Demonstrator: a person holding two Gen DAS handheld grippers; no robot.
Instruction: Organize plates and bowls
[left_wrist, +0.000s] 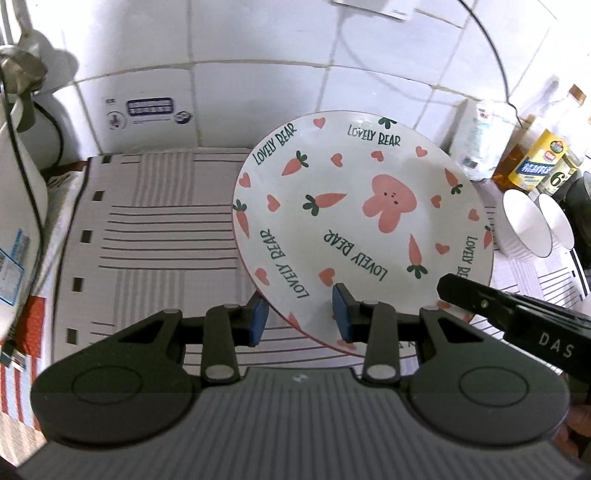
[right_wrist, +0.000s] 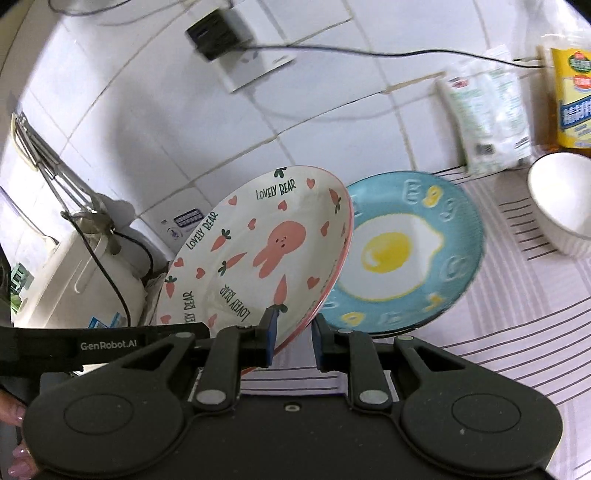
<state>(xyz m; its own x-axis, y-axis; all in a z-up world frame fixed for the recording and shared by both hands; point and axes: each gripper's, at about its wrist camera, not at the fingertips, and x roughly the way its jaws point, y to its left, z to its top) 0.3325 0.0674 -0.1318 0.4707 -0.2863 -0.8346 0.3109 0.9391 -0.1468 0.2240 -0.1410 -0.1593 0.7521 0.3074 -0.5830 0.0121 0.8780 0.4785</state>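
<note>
Both jaws straddle the bunny plate (right_wrist: 258, 254) rim, grip unclear; mid-lift, I judge next: stack onto egg plate (right_wrist: 413, 251) right of jaws.

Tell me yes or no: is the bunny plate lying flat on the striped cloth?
No. In the right wrist view the bunny plate stands tilted, raised off the striped cloth, its rim between the right hand-held gripper's pads.
</note>
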